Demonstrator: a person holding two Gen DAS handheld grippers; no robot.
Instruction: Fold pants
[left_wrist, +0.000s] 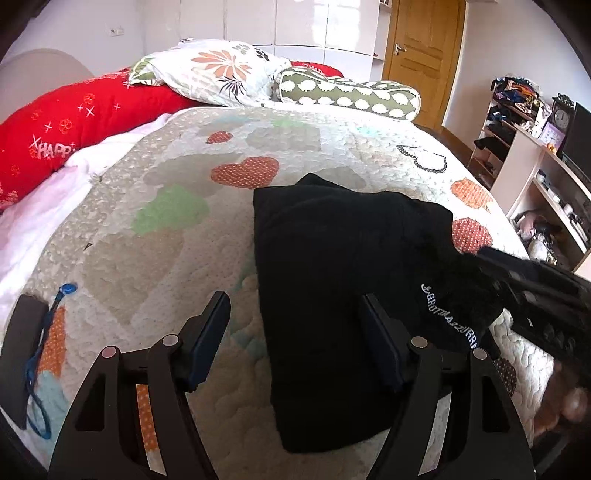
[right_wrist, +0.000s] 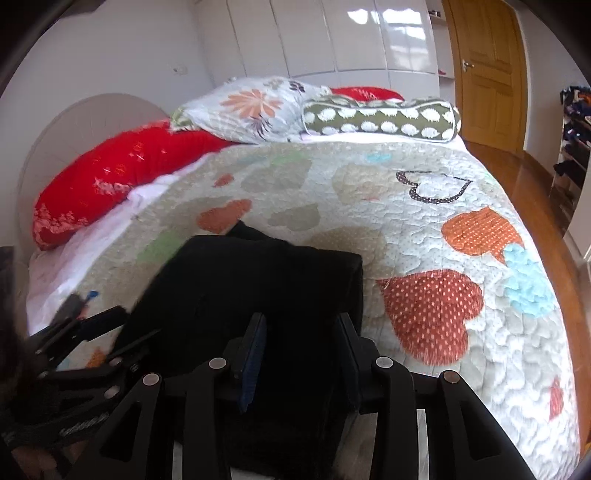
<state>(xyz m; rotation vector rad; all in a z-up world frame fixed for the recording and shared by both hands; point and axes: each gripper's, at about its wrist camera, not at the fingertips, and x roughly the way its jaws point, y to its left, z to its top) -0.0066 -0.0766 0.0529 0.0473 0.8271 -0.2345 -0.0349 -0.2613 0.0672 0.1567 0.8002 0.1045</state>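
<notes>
Black pants (left_wrist: 332, 266) lie folded into a thick rectangle on the quilted bed; they also show in the right wrist view (right_wrist: 258, 280). A flap with white lettering (left_wrist: 448, 314) is lifted at their right side. My left gripper (left_wrist: 295, 325) is open, its fingers astride the pants' left edge, just above the cloth. My right gripper (right_wrist: 301, 339) hovers over the near part of the pants with its jaws parted; whether cloth sits between them I cannot tell. It shows in the left wrist view (left_wrist: 532, 291) at the lifted flap.
The heart-patterned quilt (right_wrist: 424, 229) covers the bed. A red pillow (left_wrist: 66, 125), a floral pillow (left_wrist: 210, 70) and a green bolster (left_wrist: 351, 96) lie at the head. A blue lanyard and a dark object (left_wrist: 40, 332) lie at the left. Shelves (left_wrist: 539, 162) stand at the right.
</notes>
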